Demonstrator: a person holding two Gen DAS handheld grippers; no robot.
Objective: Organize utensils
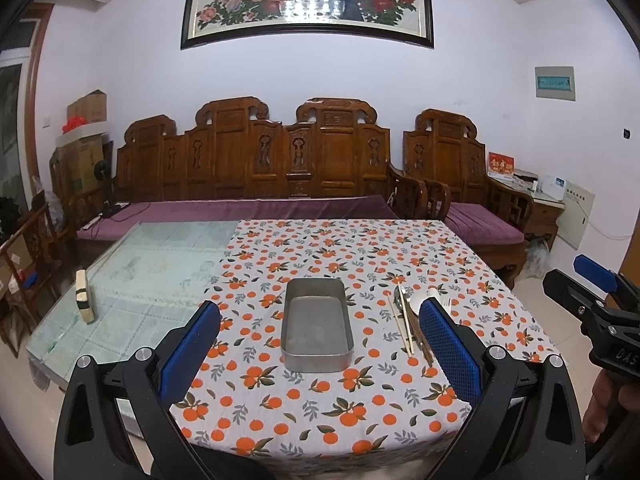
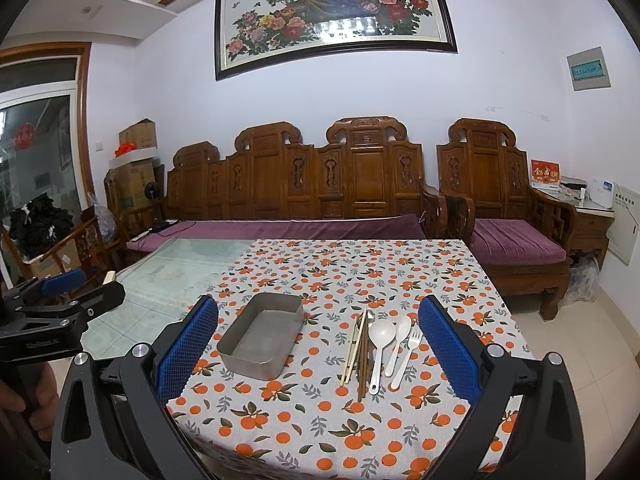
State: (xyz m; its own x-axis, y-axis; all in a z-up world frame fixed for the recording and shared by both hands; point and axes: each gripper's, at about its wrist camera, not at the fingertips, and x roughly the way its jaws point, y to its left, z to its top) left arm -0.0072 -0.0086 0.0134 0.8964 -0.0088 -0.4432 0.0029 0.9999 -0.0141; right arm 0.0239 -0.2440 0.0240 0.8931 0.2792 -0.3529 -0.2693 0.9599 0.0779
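Both the left gripper [image 1: 320, 344] and right gripper [image 2: 318, 340] hover spread apart, holding nothing. The utensils [image 2: 378, 350] lie just right of the empty metal tray [image 2: 262, 338], bare tablecloth [image 2: 320, 416] on every side.

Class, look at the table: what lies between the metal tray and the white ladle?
In the right wrist view, pale and dark chopsticks lie between the metal tray and white ladle, on the tablecloth.

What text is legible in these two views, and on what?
"DAS": on the right gripper body, cut off at the left wrist view's edge.
Left gripper body label: too blurred to read.
Red box on the side cabinet: gold characters, too small to read.
Wall panel green strip: unreadable.
Metal tray and utensils: no text.
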